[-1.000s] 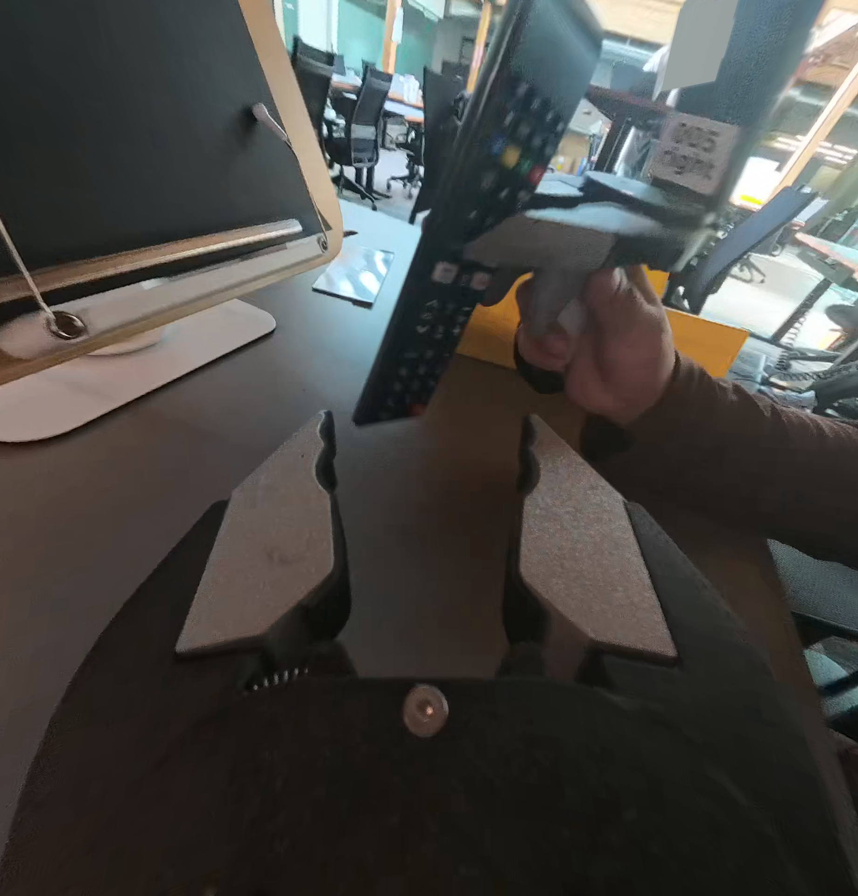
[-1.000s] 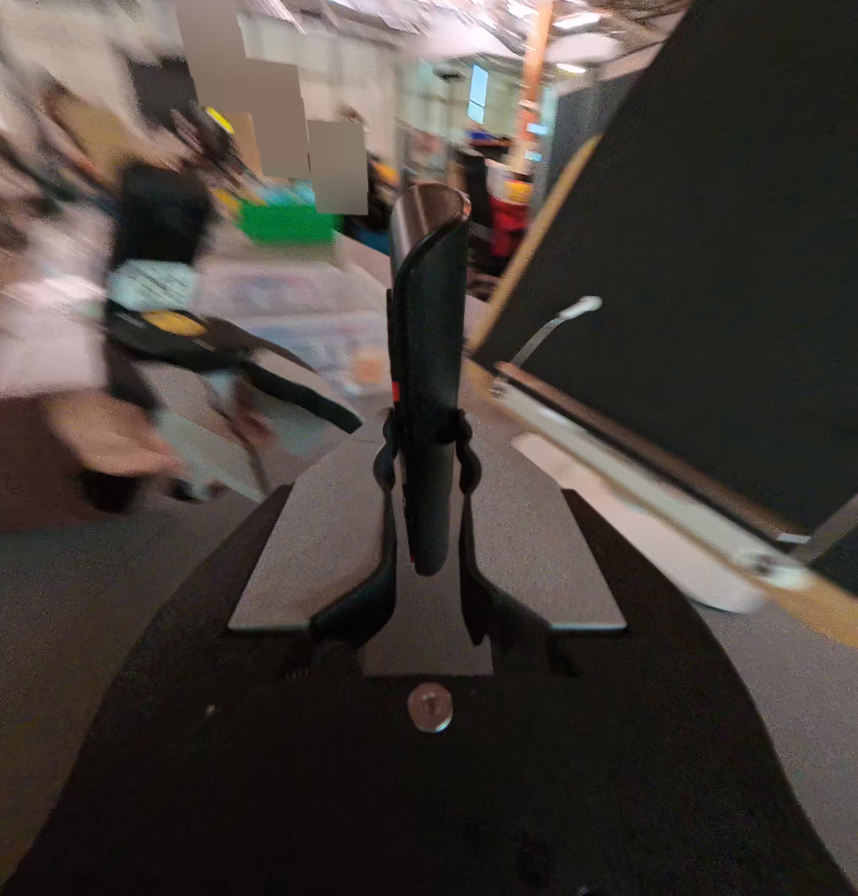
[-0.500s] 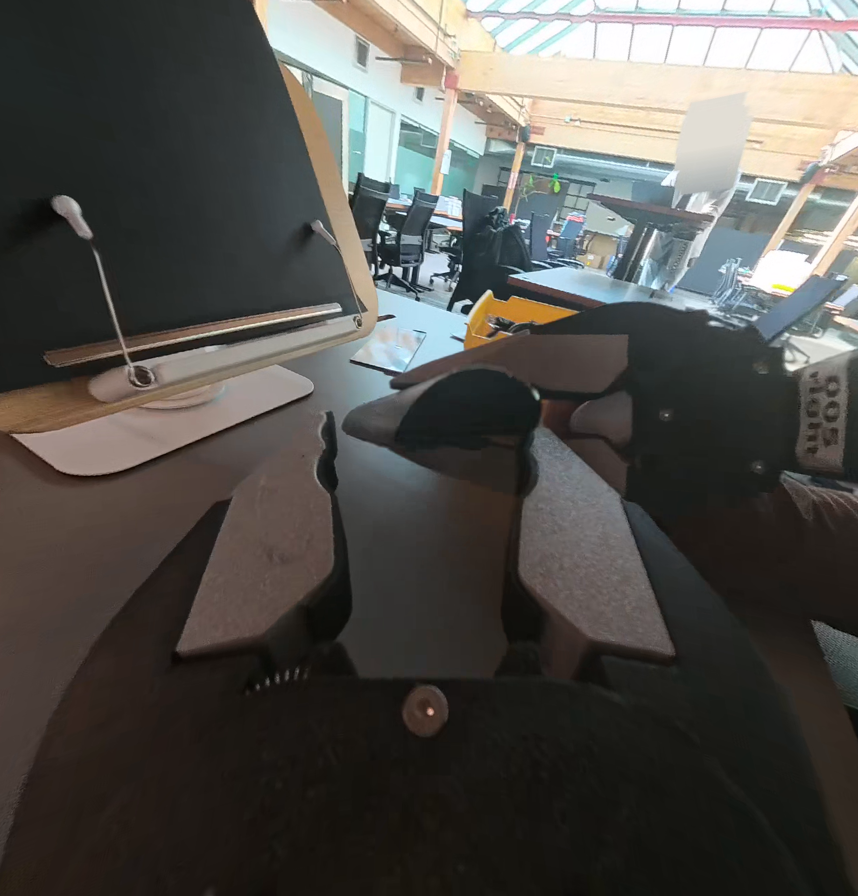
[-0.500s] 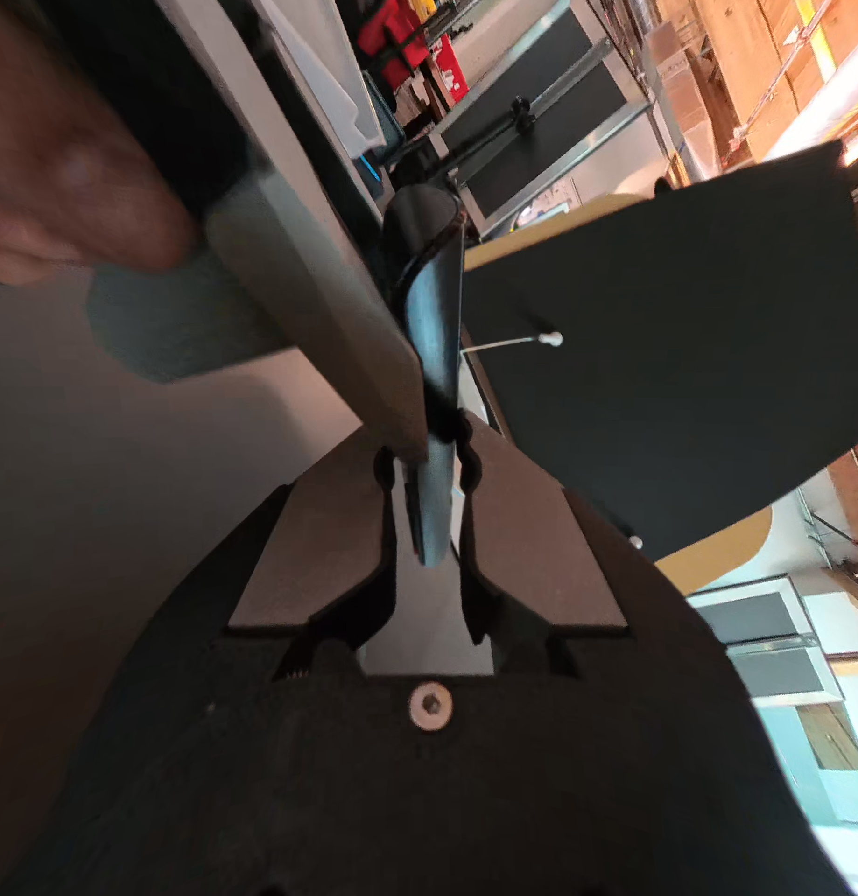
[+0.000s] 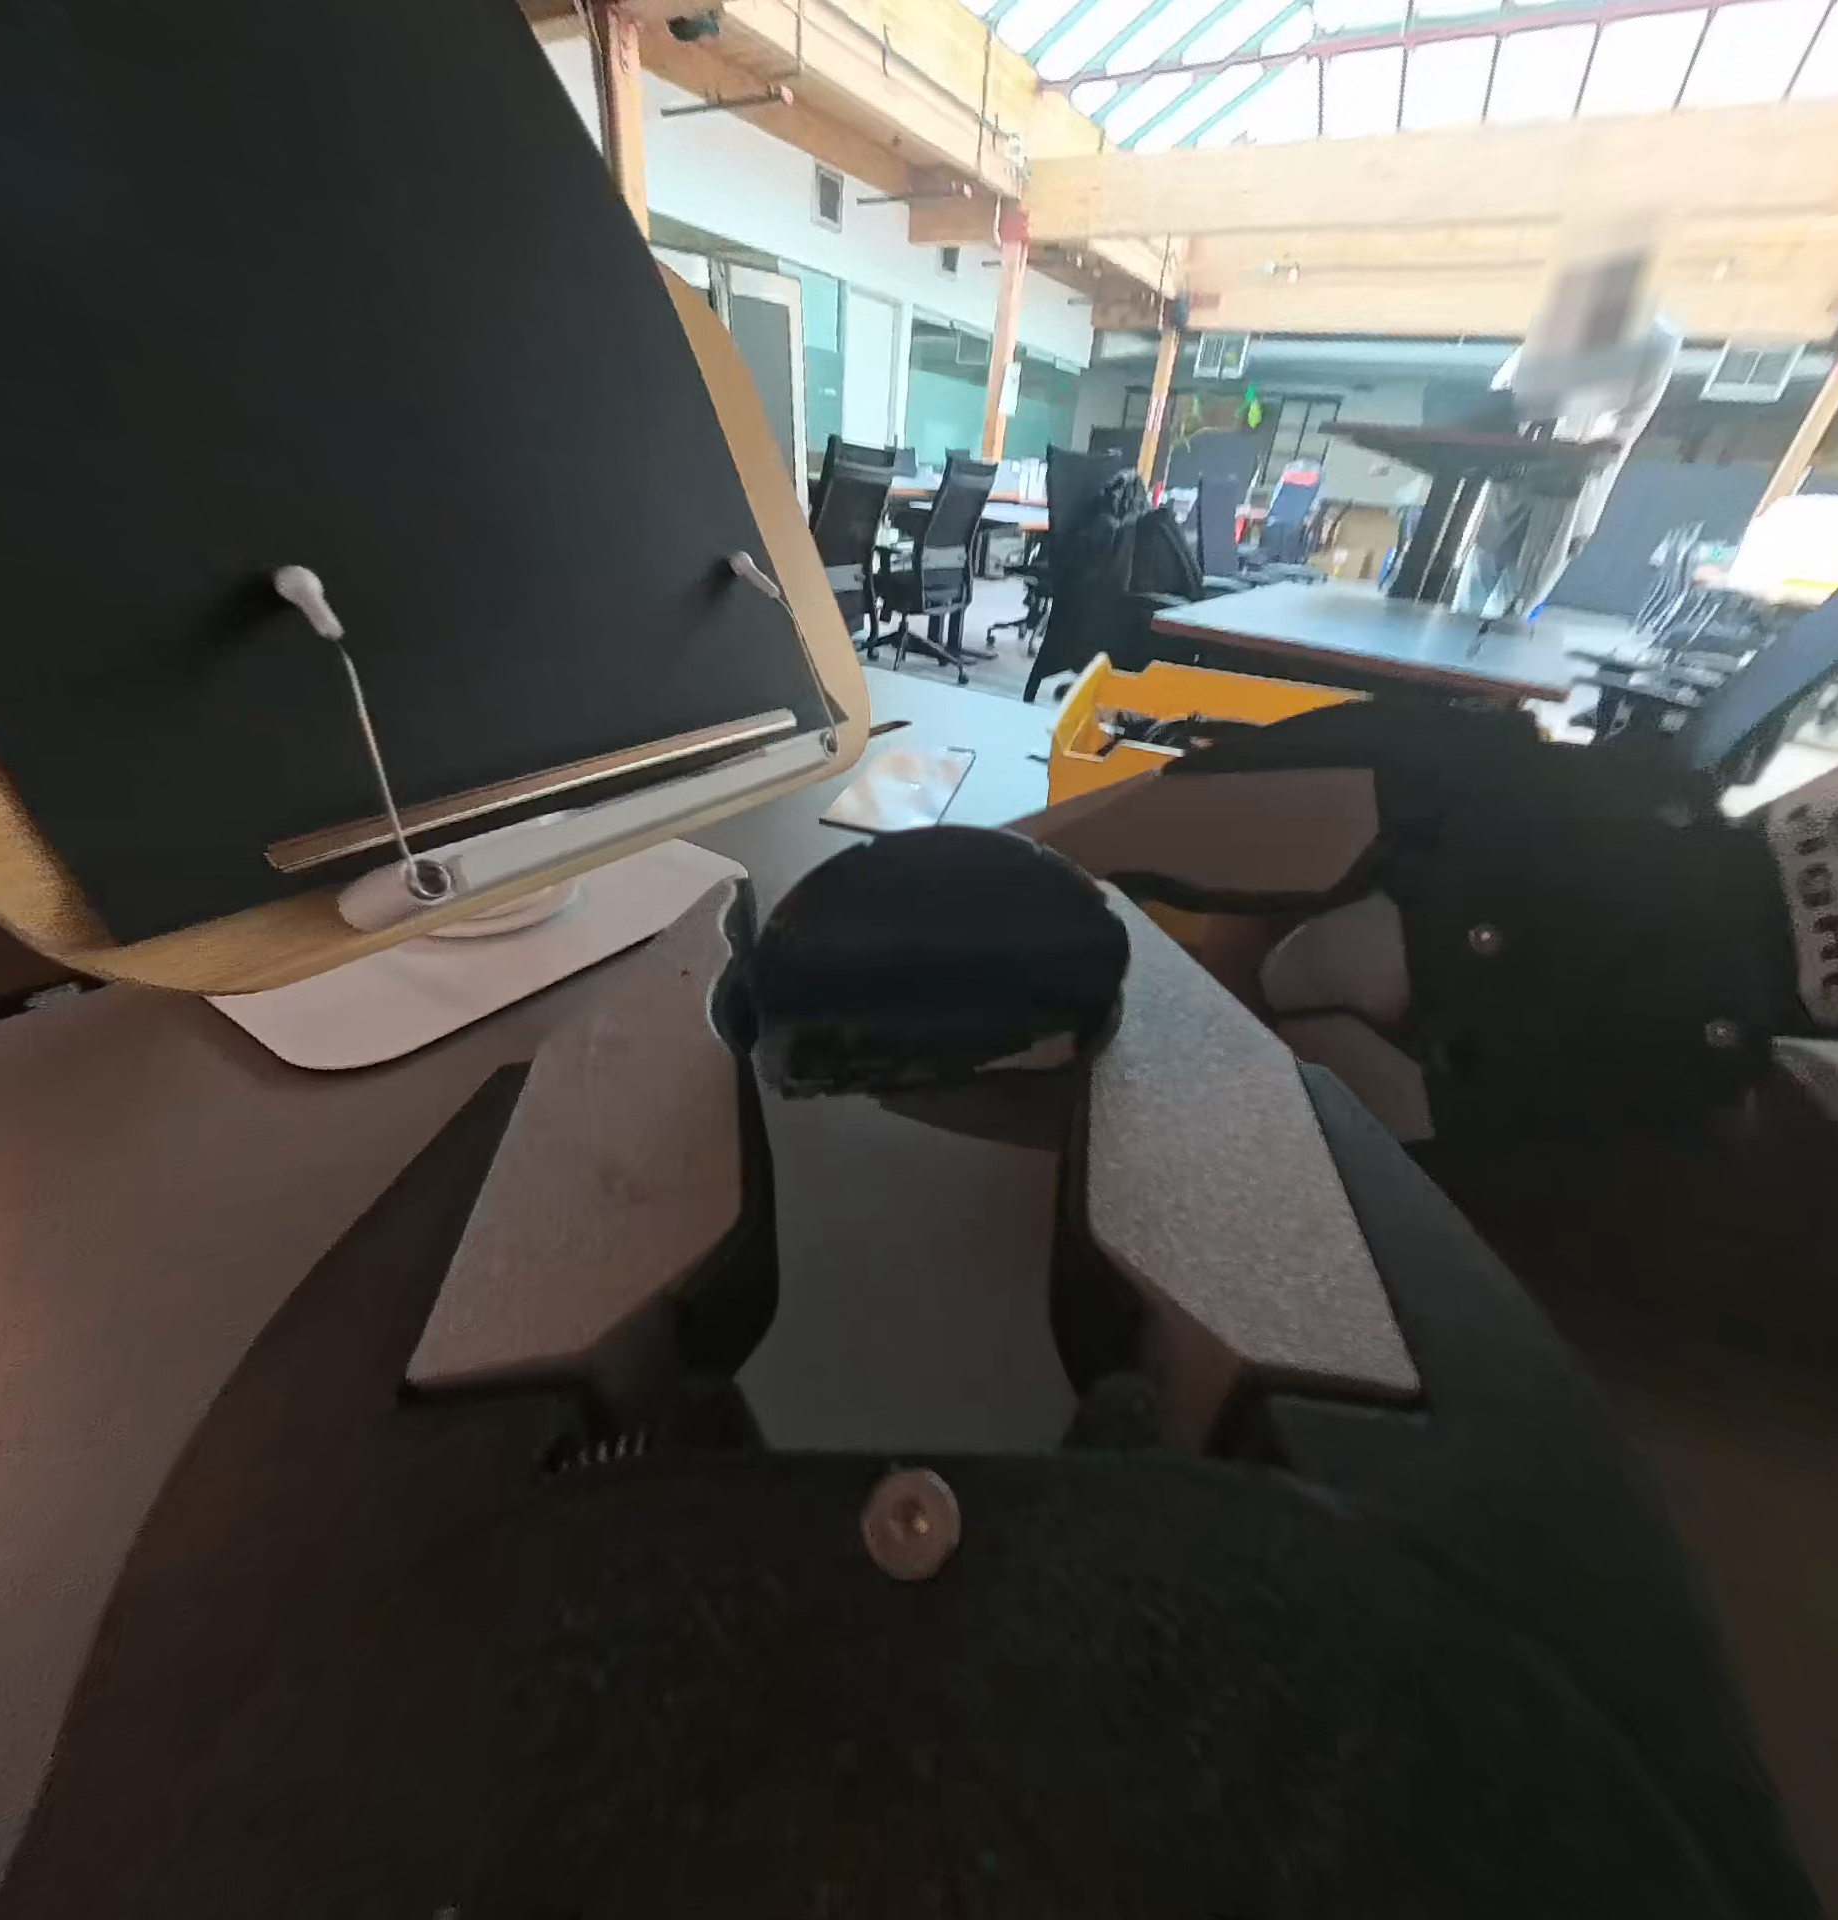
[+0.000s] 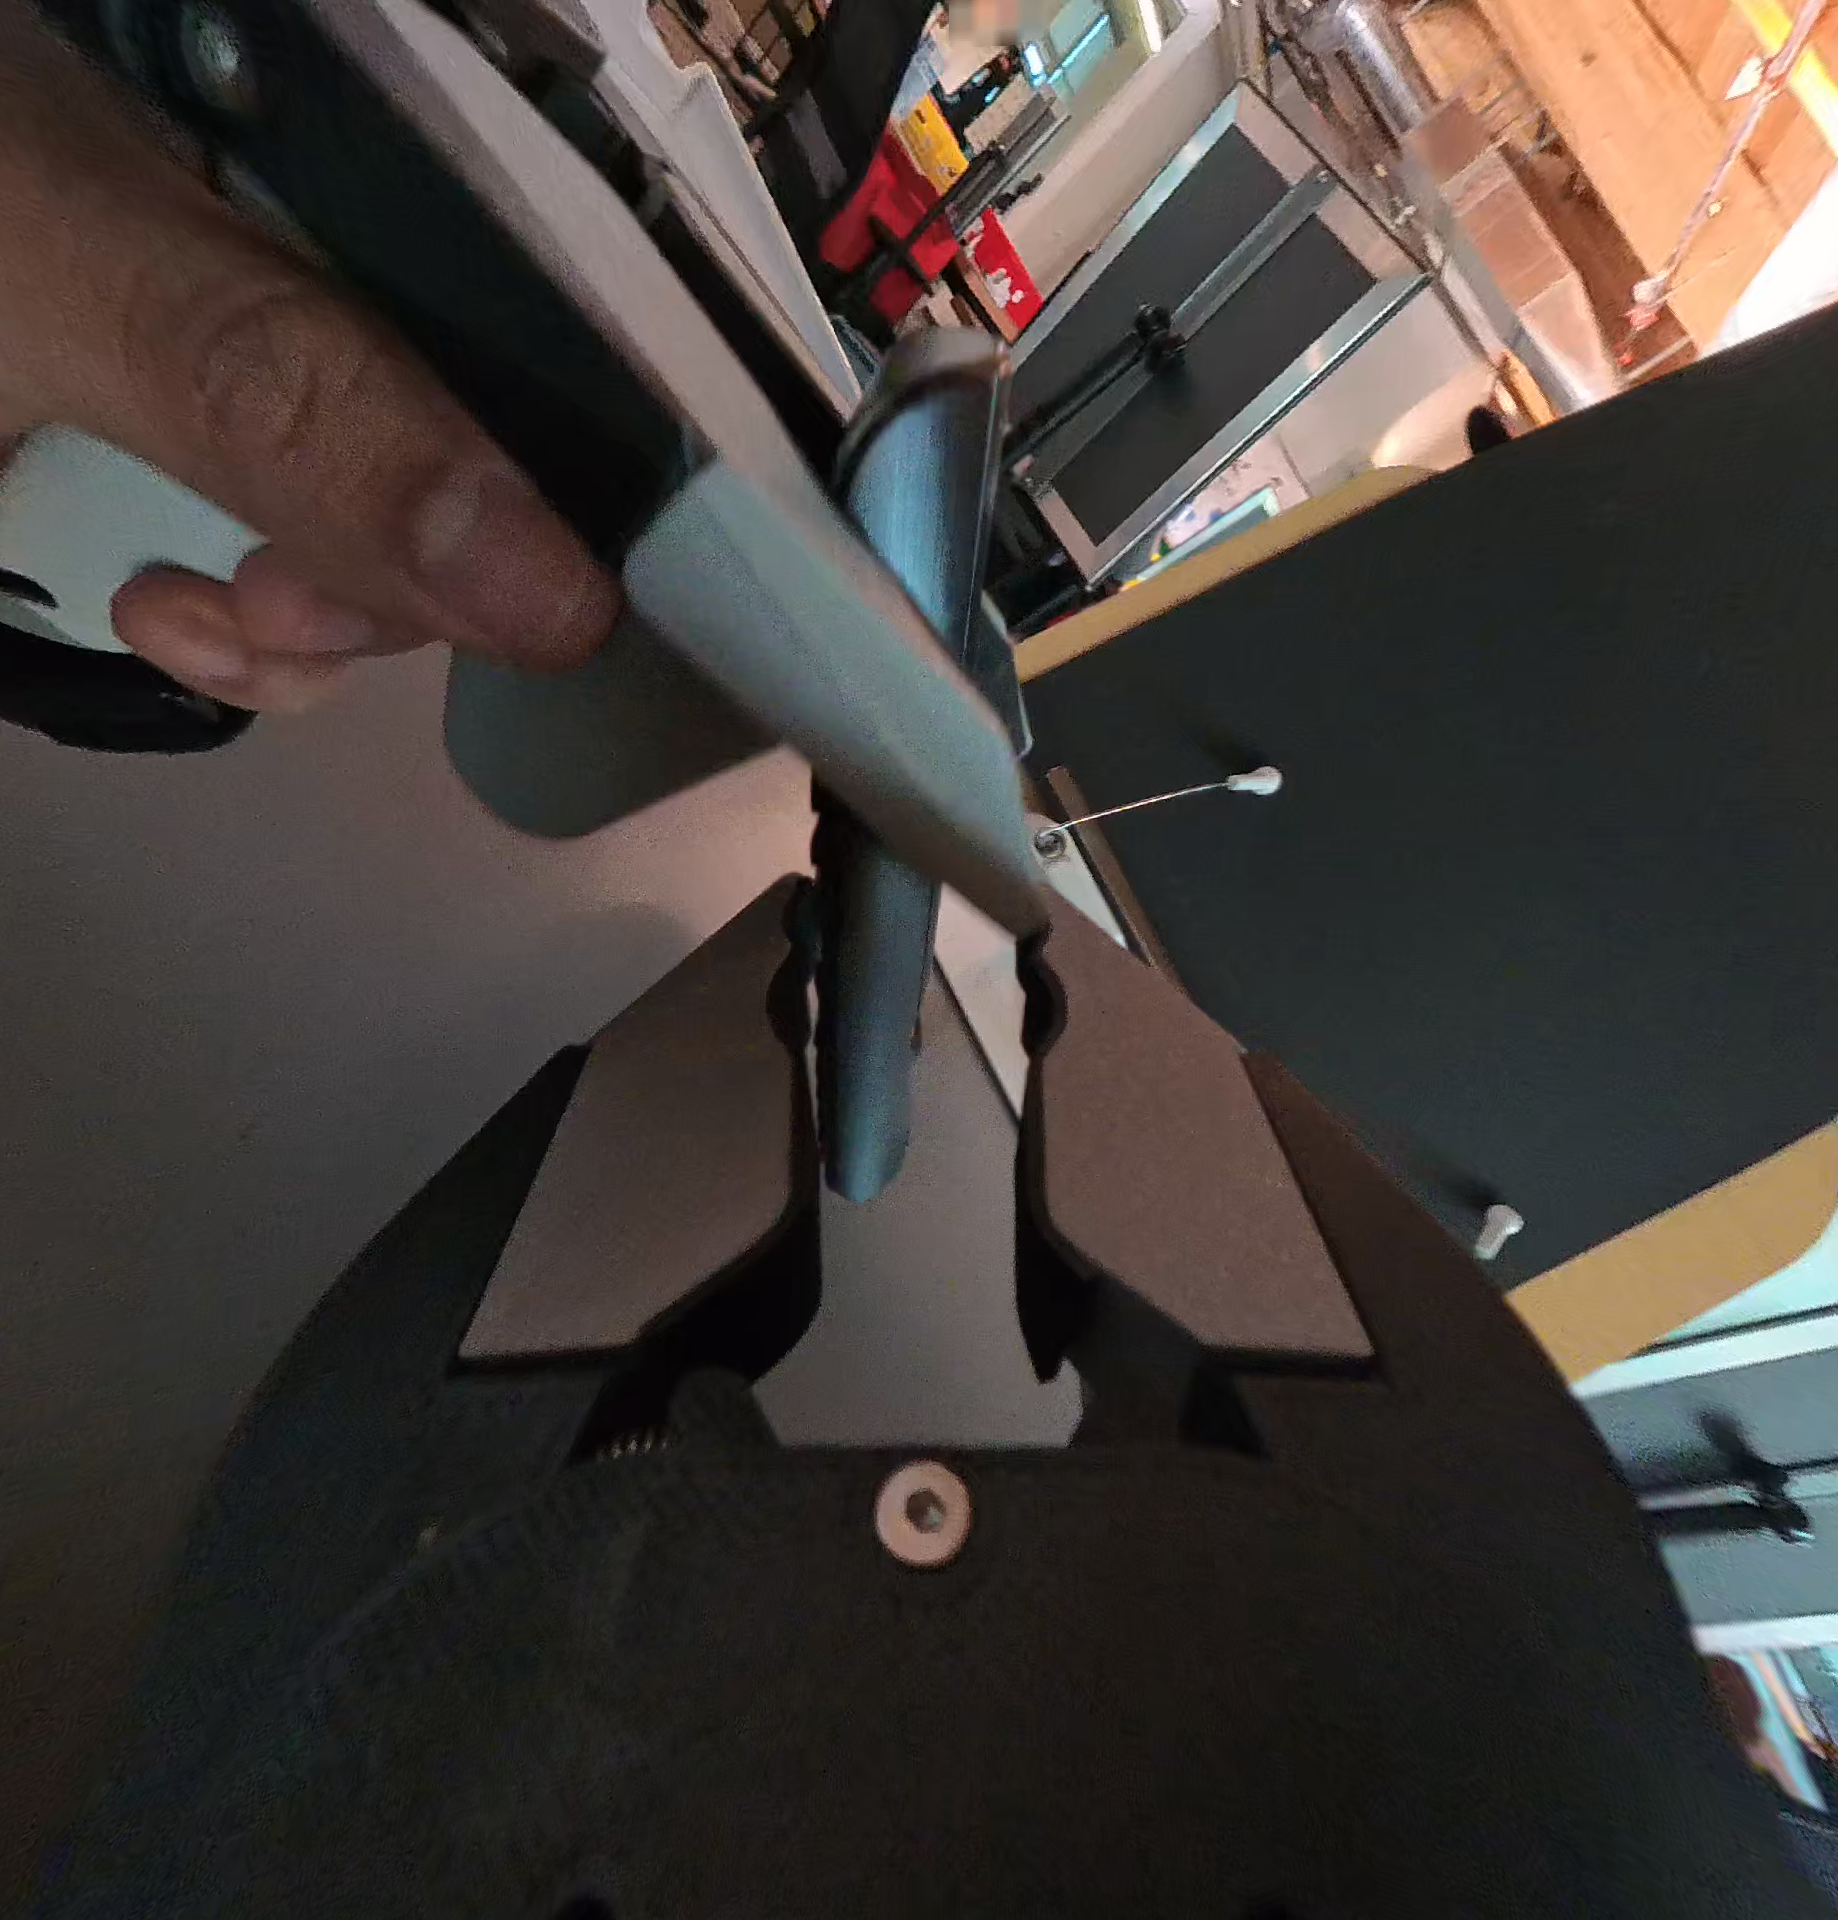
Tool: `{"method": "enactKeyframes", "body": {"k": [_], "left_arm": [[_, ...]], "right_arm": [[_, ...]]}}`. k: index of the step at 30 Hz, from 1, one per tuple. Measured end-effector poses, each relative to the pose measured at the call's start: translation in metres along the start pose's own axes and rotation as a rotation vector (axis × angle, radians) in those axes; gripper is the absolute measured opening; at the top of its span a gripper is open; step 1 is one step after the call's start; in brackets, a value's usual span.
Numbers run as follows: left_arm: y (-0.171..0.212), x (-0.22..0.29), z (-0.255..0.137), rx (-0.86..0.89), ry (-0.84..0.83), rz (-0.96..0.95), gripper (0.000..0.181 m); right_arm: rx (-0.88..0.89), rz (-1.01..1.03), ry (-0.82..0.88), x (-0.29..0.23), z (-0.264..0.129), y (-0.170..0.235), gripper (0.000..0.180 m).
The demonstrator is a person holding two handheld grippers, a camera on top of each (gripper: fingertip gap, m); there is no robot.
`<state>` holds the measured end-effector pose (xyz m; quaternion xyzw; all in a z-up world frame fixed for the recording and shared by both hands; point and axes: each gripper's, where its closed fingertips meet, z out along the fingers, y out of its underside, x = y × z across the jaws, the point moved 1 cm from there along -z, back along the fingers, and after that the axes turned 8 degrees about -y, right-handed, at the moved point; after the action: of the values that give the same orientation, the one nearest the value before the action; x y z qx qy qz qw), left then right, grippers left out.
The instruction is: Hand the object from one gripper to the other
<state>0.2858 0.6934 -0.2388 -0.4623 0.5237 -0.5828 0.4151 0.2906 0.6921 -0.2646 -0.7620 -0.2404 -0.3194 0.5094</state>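
Observation:
A black remote control (image 5: 936, 940) sits end-on between the fingertips of my left gripper (image 5: 920, 935), whose two jaws press on its sides. In the right wrist view the remote (image 6: 873, 1039) stands lengthwise between the jaws of my right gripper (image 6: 920, 956). Those jaws are apart: the remote rests against the left one, with a gap to the right one. A grey finger of the left gripper (image 6: 842, 717) crosses the remote there, with a person's hand (image 6: 271, 468) behind it. The right gripper (image 5: 1517, 935) shows at the right of the left wrist view.
A book stand (image 5: 323, 416) with a black board, wooden rim and white base stands on the dark table (image 5: 167, 1195) at the left. A yellow bin (image 5: 1154, 707) sits behind the grippers. Office chairs and desks fill the background. My two grippers' fingertips are within a few centimetres of each other.
The right gripper brought the remote between the left gripper's fingertips. The left jaws have closed onto it and the right jaws have opened off it.

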Motion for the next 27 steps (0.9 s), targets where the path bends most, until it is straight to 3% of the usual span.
{"method": "enactKeyframes", "body": {"k": [4,7,9,12,16,22,25,27], "left_arm": [[-0.012,-0.021,-0.009,0.093,0.006,-0.199,0.058],[-0.019,-0.04,-0.016,0.142,-0.046,-0.241,0.058],[-0.025,-0.045,-0.021,0.183,-0.059,-0.249,0.057],[-0.032,-0.04,-0.024,0.214,-0.058,-0.193,0.056],[-0.027,-0.028,-0.018,0.171,-0.042,-0.128,0.054],[-0.021,-0.013,-0.012,0.137,0.026,-0.13,0.055],[-0.019,-0.004,-0.009,0.123,0.057,-0.145,0.055],[-0.016,0.003,-0.006,0.111,0.071,-0.145,0.055]], "right_arm": [[0.04,0.049,-0.021,0.003,-0.005,0.002,0.037],[0.085,0.24,-0.073,0.013,-0.01,0.006,0.028],[0.131,0.42,-0.148,0.018,-0.013,0.008,0.038],[0.227,0.692,-0.407,0.004,-0.014,0.004,0.041],[0.294,0.964,-0.715,-0.019,-0.011,-0.001,0.061],[0.279,0.869,-0.715,-0.036,-0.005,-0.005,0.078],[0.25,0.811,-0.693,-0.048,0.0,-0.012,0.078],[0.193,0.763,-0.631,-0.052,0.007,-0.008,0.066]]}}
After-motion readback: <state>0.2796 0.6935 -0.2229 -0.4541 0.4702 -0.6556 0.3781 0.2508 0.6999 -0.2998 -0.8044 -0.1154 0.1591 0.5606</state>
